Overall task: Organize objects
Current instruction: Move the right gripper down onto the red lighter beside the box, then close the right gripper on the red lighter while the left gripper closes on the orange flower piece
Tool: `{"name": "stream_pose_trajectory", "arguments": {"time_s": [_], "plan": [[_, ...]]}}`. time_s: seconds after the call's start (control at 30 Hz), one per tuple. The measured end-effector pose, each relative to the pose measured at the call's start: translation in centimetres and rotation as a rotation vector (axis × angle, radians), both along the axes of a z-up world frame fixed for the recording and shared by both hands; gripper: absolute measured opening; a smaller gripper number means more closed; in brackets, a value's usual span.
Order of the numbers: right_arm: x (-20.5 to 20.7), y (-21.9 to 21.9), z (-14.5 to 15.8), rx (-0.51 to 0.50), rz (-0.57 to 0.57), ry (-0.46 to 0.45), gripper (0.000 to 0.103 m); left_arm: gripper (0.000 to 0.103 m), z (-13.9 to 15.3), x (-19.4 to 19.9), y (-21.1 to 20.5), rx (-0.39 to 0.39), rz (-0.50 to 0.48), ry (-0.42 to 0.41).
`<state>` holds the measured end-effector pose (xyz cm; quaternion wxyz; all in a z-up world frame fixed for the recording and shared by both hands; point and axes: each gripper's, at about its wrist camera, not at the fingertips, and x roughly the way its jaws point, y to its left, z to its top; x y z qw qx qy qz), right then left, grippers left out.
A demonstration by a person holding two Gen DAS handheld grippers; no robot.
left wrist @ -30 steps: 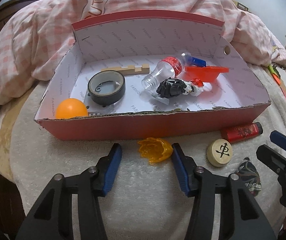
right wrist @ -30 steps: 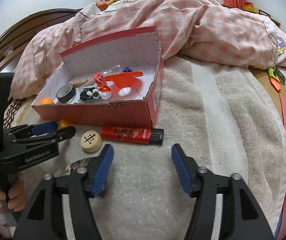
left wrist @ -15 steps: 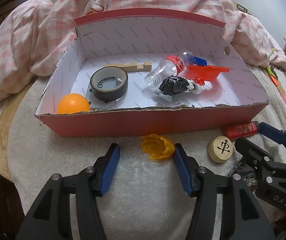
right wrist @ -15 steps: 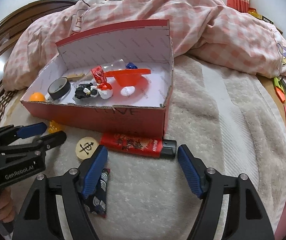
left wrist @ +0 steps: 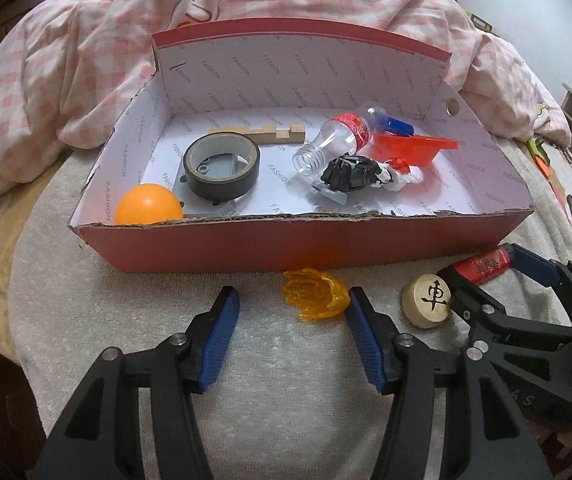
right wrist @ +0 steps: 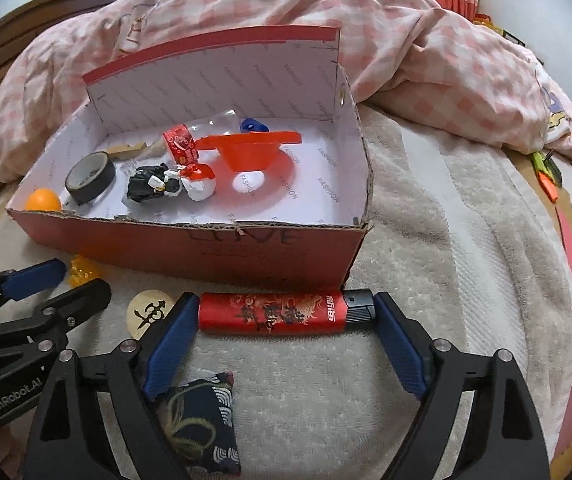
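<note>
Plenty is already packed: inside the red cardboard box [left wrist: 302,248] lie an orange ball [left wrist: 147,204] in its near left corner, a roll of dark tape [left wrist: 221,166], a notched wooden piece [left wrist: 273,134] against the back wall, a clear plastic bottle [left wrist: 336,138], a red funnel [right wrist: 247,152], and a small black-and-white toy figure [left wrist: 356,172]. The job is not finished, though, because four things lie outside on the pale towel [right wrist: 426,208] that covers the bed, all along the box's near wall. The red lighter [right wrist: 281,314] lies lengthwise just in front of that wall, and the right gripper [right wrist: 283,334] has it framed: its jaws are opening wide, one blue pad at each end of the lighter, with no squeeze showing. Whether the pads actually touch the ends is too close to call. Beside it sits a round wooden chess piece [left wrist: 426,300], and nearer the camera a dark patterned pouch [right wrist: 199,420] lies by the right gripper's left finger. Over on the other side, the left gripper [left wrist: 292,316] hovers with its jaws apart and empty, its right pad just beside a translucent orange plastic piece [left wrist: 314,292] close to the box's near wall. By the look of it, the lighter is the next to go in, with three more to follow.
</note>
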<state>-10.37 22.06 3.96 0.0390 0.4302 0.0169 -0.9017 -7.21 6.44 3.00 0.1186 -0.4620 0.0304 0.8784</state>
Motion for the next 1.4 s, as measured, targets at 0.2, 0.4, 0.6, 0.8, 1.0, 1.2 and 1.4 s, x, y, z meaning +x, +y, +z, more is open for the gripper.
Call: {"name": "stream_pose_trajectory", "arguments": {"time_s": [0.2,0.4,0.6,0.8,1.0,1.2,1.4], "plan": [[0.6,0.8,0.0,-0.018,-0.021,0.013,0.085,0.062,-0.2,0.5,-0.1,-0.02,-0.018,0.008],[1.1,1.1,0.2,-0.04,-0.02,0.019,0.085,0.064,-0.2,0.0,0.4,-0.033,-0.028,0.014],[2.1,1.6,0.7,-0.07,-0.017,0.042,0.085,0.053,0.0,0.3,0.5,-0.038,-0.025,0.022],[3.1,2.4,1.8,-0.102,-0.025,0.084,0.085,0.03,0.7,0.5,0.2,-0.031,-0.031,0.023],[3.5,2.6,2.2,-0.116,-0.017,0.097,0.085,0.023,0.9,0.5,0.1,-0.024,-0.047,0.021],[3.6,2.6,2.1,-0.122,-0.007,0.095,0.085,0.025,0.9,0.4,-0.3,0.013,-0.042,-0.002],[3.6,2.3,1.9,-0.126,0.013,0.089,0.085,0.039,-0.1,0.1,-0.9,0.082,-0.055,-0.029]]}}
